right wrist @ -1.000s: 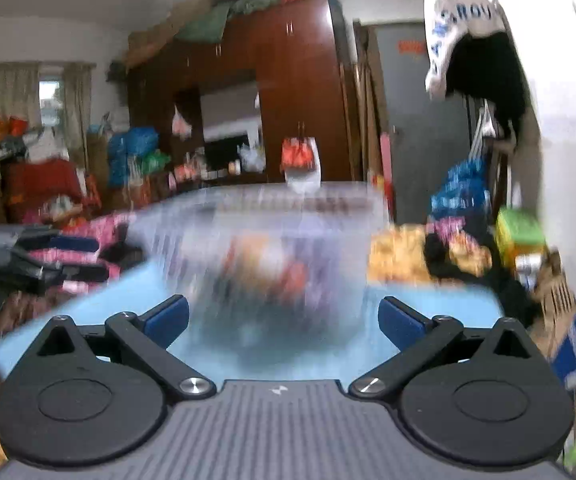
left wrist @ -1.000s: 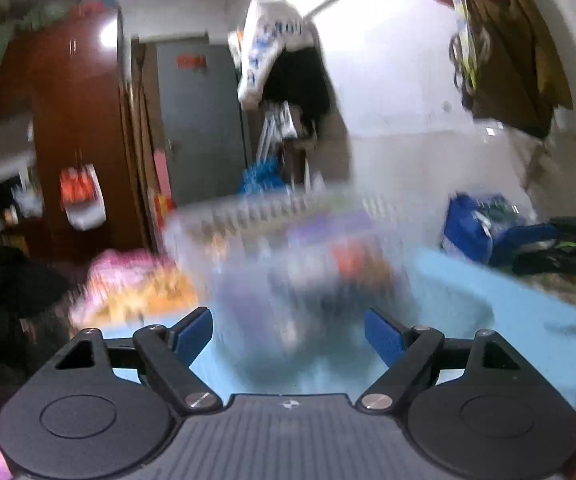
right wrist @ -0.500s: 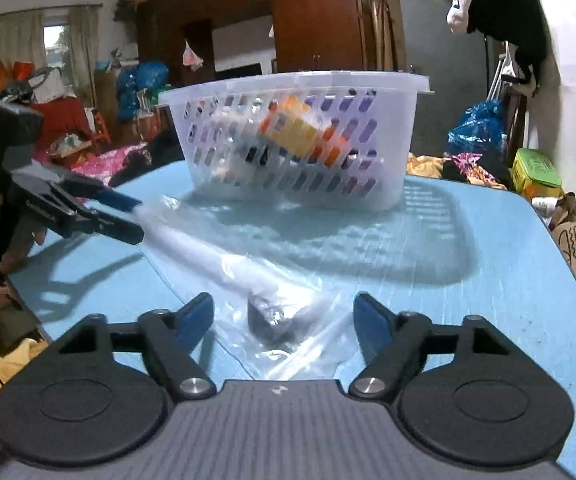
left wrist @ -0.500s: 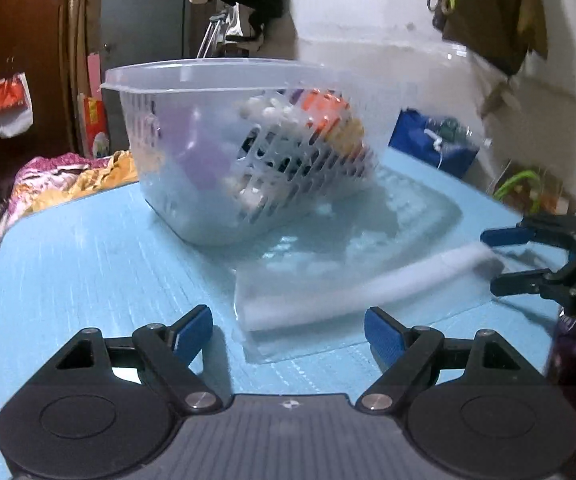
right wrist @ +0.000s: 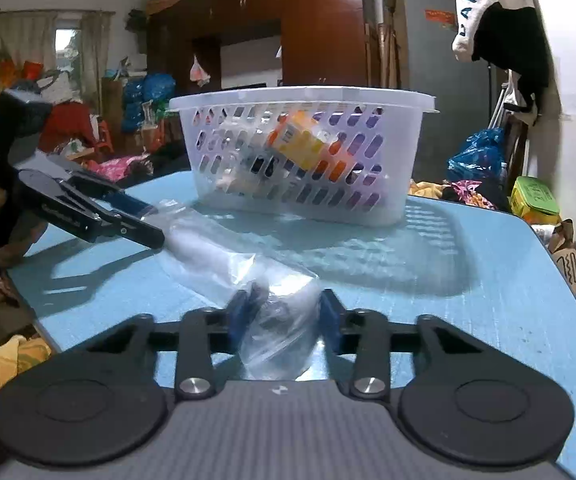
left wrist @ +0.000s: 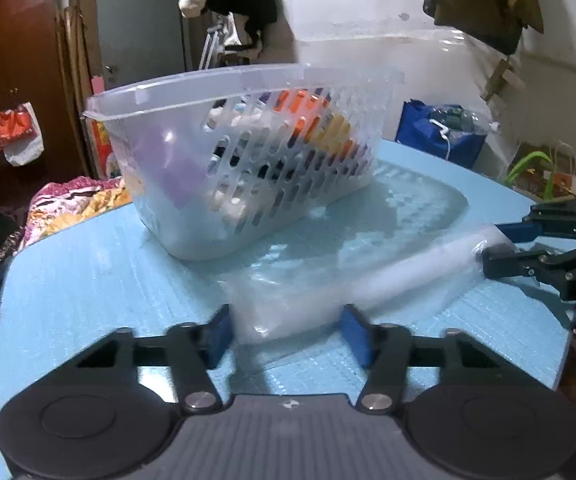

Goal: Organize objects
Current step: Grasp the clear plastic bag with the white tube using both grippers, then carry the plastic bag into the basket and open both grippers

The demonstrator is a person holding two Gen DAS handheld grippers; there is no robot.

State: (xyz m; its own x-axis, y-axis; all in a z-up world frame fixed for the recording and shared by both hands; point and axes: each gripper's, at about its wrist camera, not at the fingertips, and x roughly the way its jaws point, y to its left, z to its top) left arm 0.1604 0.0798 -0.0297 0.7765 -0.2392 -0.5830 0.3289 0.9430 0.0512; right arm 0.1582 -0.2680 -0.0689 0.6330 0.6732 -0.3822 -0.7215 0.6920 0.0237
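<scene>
A: So what's nearest? The right gripper [right wrist: 281,317], its fingers partly closed around one end of the clear plastic bag [right wrist: 276,320].

B: And the left gripper [left wrist: 288,334]? Fingers set either side of the bag's other end, still a bit apart. Can't tell if they touch it.

A: Bag's lying on the blue table [right wrist: 507,280]; behind it is the white basket [right wrist: 307,98], full of stuff.

Left tool [left wrist: 286,334] and right tool [right wrist: 284,316] half-closed
</scene>
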